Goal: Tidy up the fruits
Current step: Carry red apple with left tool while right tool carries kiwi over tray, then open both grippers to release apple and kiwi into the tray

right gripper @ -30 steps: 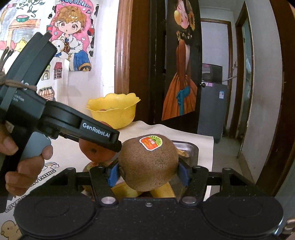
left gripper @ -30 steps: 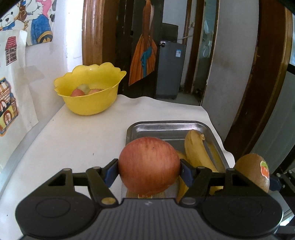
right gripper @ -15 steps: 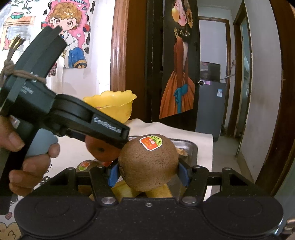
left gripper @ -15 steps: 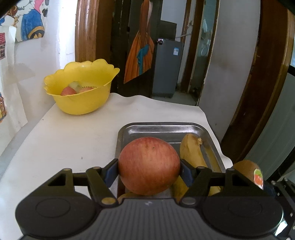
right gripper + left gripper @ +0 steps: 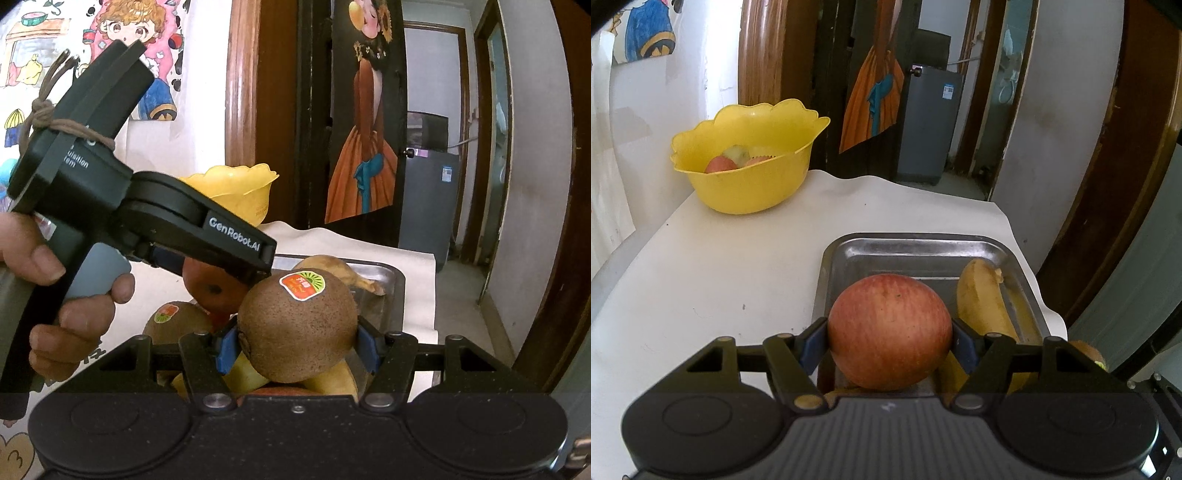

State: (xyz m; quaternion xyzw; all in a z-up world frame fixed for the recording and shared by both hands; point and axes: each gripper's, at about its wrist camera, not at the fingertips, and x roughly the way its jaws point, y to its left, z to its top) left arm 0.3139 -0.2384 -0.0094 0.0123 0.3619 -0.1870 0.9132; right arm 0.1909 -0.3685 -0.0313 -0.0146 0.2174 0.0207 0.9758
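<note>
Some fruit already sits in the yellow bowl point(image 5: 746, 177) — the left gripper point(image 5: 889, 338) clamps an apple point(image 5: 889, 332), the right gripper point(image 5: 297, 341) a kiwi point(image 5: 297, 325) — bananas point(image 5: 986, 306) wait in the tray point(image 5: 908, 243).

Your apple point(image 5: 889, 330) hides the tray's point(image 5: 916, 242) near floor; bowl point(image 5: 746, 184) fruits too small to name; second kiwi point(image 5: 177, 321) half hidden.

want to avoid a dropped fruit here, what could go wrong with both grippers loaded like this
1. The left hand-held gripper pinches the round apple at its sides only; it might slip out over the metal tray.
2. The right hand-held gripper, holding a kiwi, sits close to the left one, so they could knock together.
</note>
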